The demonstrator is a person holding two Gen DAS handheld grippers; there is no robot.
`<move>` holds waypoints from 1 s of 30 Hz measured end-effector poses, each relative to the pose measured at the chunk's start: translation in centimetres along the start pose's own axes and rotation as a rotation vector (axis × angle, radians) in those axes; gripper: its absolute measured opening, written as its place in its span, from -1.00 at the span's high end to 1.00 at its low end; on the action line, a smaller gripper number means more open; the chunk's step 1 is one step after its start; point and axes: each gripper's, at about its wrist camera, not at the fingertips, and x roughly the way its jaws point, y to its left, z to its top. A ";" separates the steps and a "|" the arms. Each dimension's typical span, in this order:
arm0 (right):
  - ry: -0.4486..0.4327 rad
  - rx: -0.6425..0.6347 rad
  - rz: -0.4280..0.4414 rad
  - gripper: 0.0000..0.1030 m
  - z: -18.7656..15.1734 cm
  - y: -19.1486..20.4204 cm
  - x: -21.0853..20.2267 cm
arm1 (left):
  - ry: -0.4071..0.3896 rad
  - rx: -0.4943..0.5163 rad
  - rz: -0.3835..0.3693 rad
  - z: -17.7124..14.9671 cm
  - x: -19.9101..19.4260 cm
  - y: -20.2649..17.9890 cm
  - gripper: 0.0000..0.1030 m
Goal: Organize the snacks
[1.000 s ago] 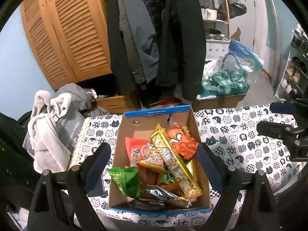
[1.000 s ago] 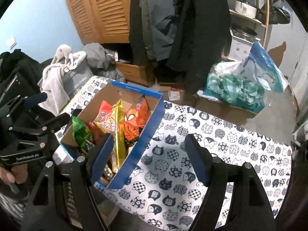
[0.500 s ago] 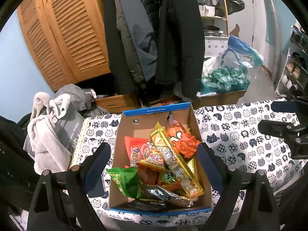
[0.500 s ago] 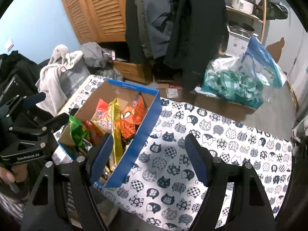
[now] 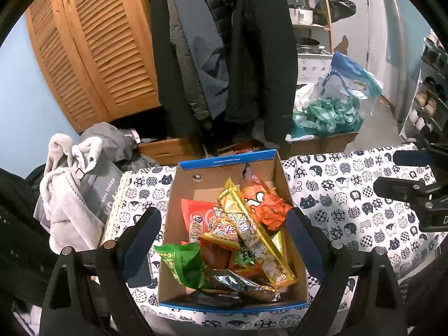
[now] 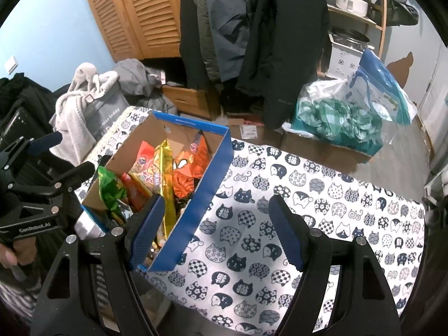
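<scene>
A cardboard box with a blue rim (image 5: 226,159) stands on the cat-print tablecloth (image 5: 350,210), full of snack packets. Among them are a long gold packet (image 5: 252,232), an orange one (image 5: 266,204) and a green one (image 5: 182,263). My left gripper (image 5: 224,235) hovers open above the box, a finger off each side wall. In the right wrist view, my right gripper (image 6: 217,224) is open over the box's blue right wall (image 6: 201,201). Its left finger is over the snacks (image 6: 165,168) and its right finger over the cloth (image 6: 308,210). Neither gripper holds anything.
Coats (image 5: 224,42) hang behind the table beside louvred wooden doors (image 5: 92,47). A grey robe and bag (image 5: 75,173) lie at the left. A carton with teal cloth (image 6: 336,120) and a plastic bag sits behind. A hand (image 6: 8,254) grips the left gripper (image 6: 42,184).
</scene>
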 end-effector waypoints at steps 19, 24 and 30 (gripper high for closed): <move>0.002 0.001 -0.001 -0.48 -0.1 0.0 0.1 | 0.003 -0.004 -0.006 0.0 -0.1 0.0 -0.79; 0.003 0.001 -0.001 -0.48 -0.1 0.0 0.1 | 0.003 0.001 -0.005 0.0 -0.1 0.1 -0.79; 0.003 0.002 -0.001 -0.48 0.0 0.0 0.1 | 0.004 0.001 -0.004 0.0 -0.1 0.1 -0.79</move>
